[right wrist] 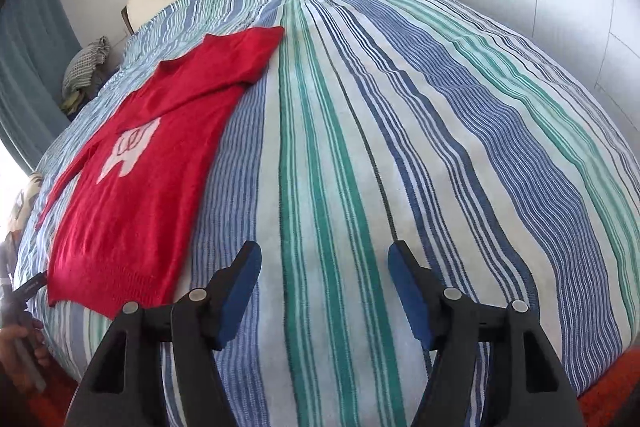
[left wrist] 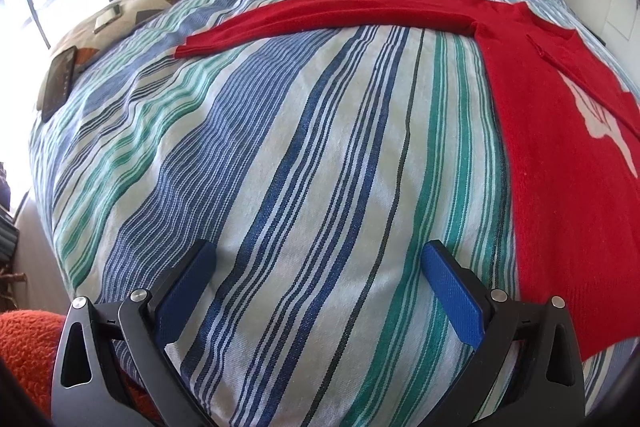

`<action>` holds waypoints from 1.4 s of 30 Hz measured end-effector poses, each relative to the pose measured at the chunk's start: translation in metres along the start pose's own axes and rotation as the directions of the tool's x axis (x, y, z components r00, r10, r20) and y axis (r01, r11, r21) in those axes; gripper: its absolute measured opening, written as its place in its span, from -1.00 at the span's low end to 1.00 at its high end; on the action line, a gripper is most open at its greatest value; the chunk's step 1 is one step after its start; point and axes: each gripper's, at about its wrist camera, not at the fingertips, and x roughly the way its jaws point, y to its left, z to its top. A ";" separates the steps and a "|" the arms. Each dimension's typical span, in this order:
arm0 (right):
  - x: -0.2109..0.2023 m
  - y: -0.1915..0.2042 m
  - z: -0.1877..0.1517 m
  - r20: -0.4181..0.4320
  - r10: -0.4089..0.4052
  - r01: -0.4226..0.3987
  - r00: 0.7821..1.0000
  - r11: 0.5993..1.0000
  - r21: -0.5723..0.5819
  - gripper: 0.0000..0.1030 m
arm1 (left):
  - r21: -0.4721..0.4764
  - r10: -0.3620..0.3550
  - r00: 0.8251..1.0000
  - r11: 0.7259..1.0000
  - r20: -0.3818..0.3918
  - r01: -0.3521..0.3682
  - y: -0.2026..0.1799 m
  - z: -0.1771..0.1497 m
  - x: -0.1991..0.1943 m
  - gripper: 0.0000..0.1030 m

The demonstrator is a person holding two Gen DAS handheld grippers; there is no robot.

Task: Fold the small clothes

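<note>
A red sweater (left wrist: 560, 167) is seen spread flat on a striped bedspread (left wrist: 320, 167), one sleeve stretched out sideways. The left gripper (left wrist: 316, 267) is held with jaws spread wide and nothing between them, the sweater just to its right. The right gripper (right wrist: 324, 275), also parted and empty, is held with the sweater ahead to its left.
</note>
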 end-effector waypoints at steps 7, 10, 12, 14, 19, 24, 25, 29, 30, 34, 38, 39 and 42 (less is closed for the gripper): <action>0.009 0.002 -0.005 -0.021 -0.017 0.017 1.000 1.000 -0.008 0.38 | -0.019 -0.017 0.999 1.000 -0.036 0.017 0.003 0.004 0.003 0.99; 0.011 0.001 -0.007 -0.019 -0.009 0.009 1.000 1.000 0.003 0.44 | -0.003 -0.015 0.999 1.000 -0.040 0.015 0.002 0.004 0.003 0.99; 0.011 0.001 -0.008 -0.019 -0.004 0.004 1.000 1.000 0.007 0.45 | 0.002 -0.015 0.999 1.000 -0.049 0.015 0.001 0.005 0.003 0.99; 0.012 -0.001 -0.009 -0.018 0.004 -0.004 1.000 1.000 0.016 0.46 | 0.008 -0.020 0.998 1.000 -0.061 0.021 0.001 0.008 0.001 0.99; 0.014 0.003 -0.010 -0.015 0.000 0.000 1.000 1.000 -0.002 0.55 | 0.005 -0.104 0.994 0.995 -0.030 0.105 0.002 0.018 -0.014 0.99; 0.016 0.010 -0.012 -0.013 -0.017 0.017 1.000 0.999 -0.029 0.65 | 0.041 -0.150 0.988 0.988 -0.031 0.151 0.001 0.032 -0.017 0.99; 0.017 0.010 -0.012 -0.012 -0.019 0.018 1.000 0.999 -0.031 0.66 | 0.039 -0.160 0.987 0.986 -0.033 0.161 0.002 0.037 -0.017 0.99; 0.018 0.011 -0.013 -0.010 -0.021 0.021 1.000 0.999 -0.035 0.70 | -0.005 -0.204 0.978 0.979 -0.032 0.204 0.014 0.066 -0.013 0.99; 0.018 0.011 -0.013 -0.011 -0.022 0.022 1.000 0.999 -0.037 0.71 | -0.011 -0.213 0.976 0.977 -0.038 0.213 0.017 0.074 -0.010 0.99; 0.019 0.013 -0.012 -0.010 -0.024 0.024 1.000 0.999 -0.048 0.74 | -0.022 -0.223 0.973 0.975 -0.056 0.223 0.027 0.101 0.001 0.99; 0.020 0.014 -0.013 -0.010 -0.025 0.025 1.000 0.998 -0.055 0.79 | -0.061 -0.218 0.974 0.975 -0.067 0.214 0.040 0.112 0.011 0.98; 0.021 0.015 -0.013 -0.011 -0.026 0.026 1.000 0.998 -0.057 0.80 | -0.064 -0.221 0.973 0.974 -0.070 0.216 0.042 0.112 0.012 0.98; 0.021 0.015 -0.012 -0.012 -0.028 0.027 1.000 0.998 -0.062 0.82 | -0.060 -0.225 0.972 0.974 -0.070 0.221 0.047 0.112 0.013 0.98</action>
